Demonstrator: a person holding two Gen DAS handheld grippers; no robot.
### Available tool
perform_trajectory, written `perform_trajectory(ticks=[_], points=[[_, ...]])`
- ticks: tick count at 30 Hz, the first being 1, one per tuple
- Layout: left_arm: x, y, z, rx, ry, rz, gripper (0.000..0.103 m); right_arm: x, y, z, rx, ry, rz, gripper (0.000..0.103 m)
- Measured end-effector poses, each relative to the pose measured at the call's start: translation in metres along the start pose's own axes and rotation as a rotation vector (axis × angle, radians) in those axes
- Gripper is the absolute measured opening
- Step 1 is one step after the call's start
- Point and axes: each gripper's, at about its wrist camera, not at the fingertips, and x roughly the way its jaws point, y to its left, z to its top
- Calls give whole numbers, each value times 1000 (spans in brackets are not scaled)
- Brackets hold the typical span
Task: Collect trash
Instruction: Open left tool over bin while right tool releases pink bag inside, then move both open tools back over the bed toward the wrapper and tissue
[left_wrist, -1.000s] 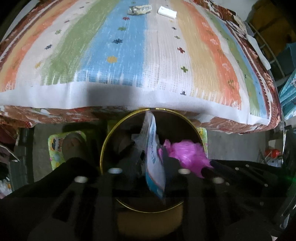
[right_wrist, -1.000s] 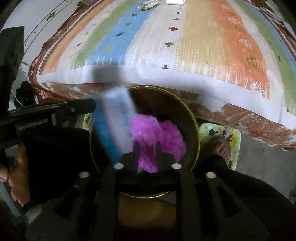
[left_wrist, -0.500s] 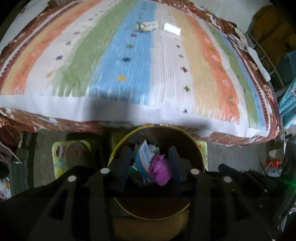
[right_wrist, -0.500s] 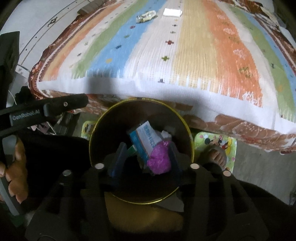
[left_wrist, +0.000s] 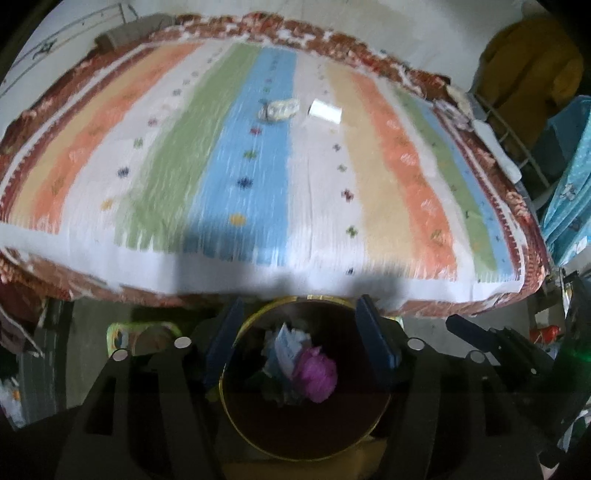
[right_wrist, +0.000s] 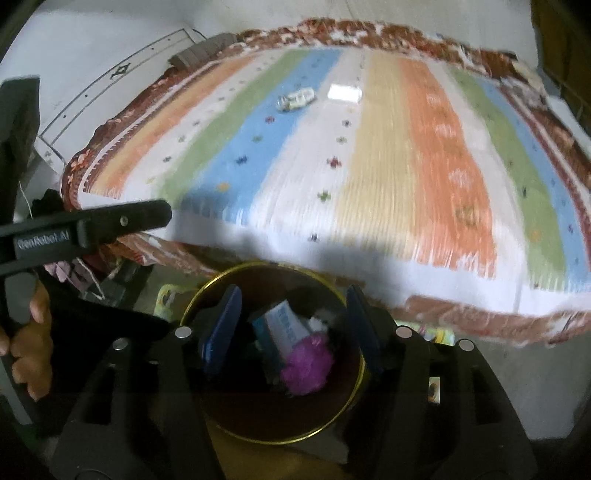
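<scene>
Magenta crumpled trash (left_wrist: 317, 373) lies inside the gold-rimmed bin (left_wrist: 258, 448).

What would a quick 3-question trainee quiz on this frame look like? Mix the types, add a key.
1. True or false: the pink wad lies inside the gold-rimmed bin.
2. How many pieces of trash remain on the striped bedspread? A) none B) two C) four
3. Fill in: the jaws of the left gripper and the right gripper both stand ____, with nothing held between them.

Key:
1. True; it sits beside the blue-and-white packet.
2. B: a crumpled clear wrapper and a white piece.
3. Open; both have just been opening.
</scene>
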Motion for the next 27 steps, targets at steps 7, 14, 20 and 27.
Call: perform_trajectory(ticks=[7,14,20,27], points=[[-16,-2,17,44,-82,23,73,-12,5,12,-54,-78,-32,70],[-18,-3,46,106,-122,75,80,-19,5,41,-94,-143,-38,79],[-11,0,73,136,-130,106,87,-15,1,70,-127,-184,-57,85],[6,4,103,152,-128,130,89,-7,-5,100,-151,-212,-71,91]])
